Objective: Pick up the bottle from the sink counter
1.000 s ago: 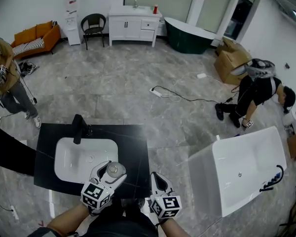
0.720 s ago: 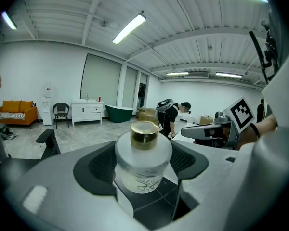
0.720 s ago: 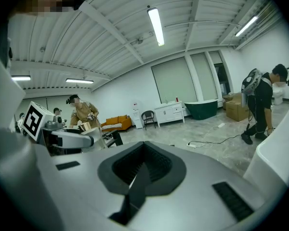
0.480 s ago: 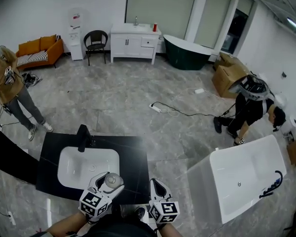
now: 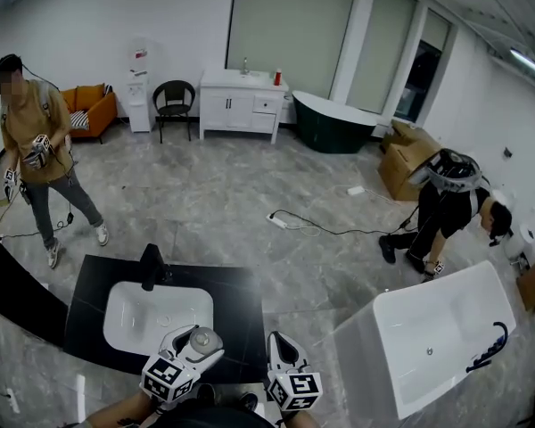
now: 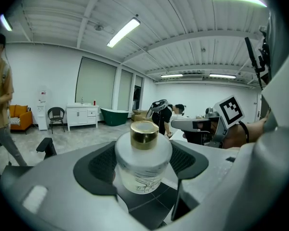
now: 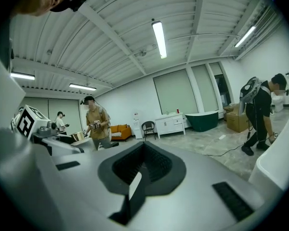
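Note:
A small round frosted bottle [image 6: 143, 163] with a gold cap sits upright between the black pads of my left gripper [image 6: 142, 162], which is shut on it. In the head view the bottle [image 5: 202, 340] and left gripper [image 5: 196, 344] are raised over the front edge of the black sink counter [image 5: 241, 315], beside the white basin [image 5: 156, 315]. My right gripper [image 5: 281, 350] is to the right of it at the counter's front corner. In the right gripper view its jaws [image 7: 143, 170] are pressed together with nothing between them.
A black faucet [image 5: 150, 266] stands behind the basin. A white bathtub [image 5: 437, 328] is to the right. One person [image 5: 37, 154] stands at far left, another [image 5: 450, 203] bends over at right. A cable [image 5: 325, 226] lies on the floor; a white vanity [image 5: 241, 103] stands at the back.
The head camera has tilted up, so the counter and both grippers sit lower in the picture. The bottle stays held in the left gripper. The person at left has walked nearer.

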Tool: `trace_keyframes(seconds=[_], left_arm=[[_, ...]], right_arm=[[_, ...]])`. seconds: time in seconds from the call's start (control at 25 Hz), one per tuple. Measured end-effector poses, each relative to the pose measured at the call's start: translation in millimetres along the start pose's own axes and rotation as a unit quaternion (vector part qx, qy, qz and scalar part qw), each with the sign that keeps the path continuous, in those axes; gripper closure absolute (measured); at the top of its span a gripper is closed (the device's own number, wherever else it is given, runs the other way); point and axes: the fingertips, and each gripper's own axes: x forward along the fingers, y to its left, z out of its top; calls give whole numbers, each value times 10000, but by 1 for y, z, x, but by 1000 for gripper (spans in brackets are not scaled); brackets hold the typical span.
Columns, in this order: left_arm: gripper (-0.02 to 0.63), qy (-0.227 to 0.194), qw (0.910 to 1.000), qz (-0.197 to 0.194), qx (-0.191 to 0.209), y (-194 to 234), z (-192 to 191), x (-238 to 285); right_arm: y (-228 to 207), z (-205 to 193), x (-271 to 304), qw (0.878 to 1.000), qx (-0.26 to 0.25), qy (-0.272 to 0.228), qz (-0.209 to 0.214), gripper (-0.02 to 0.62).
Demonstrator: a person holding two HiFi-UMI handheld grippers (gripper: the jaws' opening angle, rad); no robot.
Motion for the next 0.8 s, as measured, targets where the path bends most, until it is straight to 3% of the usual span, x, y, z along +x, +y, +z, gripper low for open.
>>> trace_keyframes(seconds=[0.24, 0.8], left_arm=[[272, -51, 9998, 124, 167, 2, 9, 1], [272, -44, 9997, -40, 249, 1, 18, 18]], right_arm=[[8, 17, 3, 9992, -158, -320, 189, 589], [-14, 35, 9, 9988, -196, -438, -81, 588]])
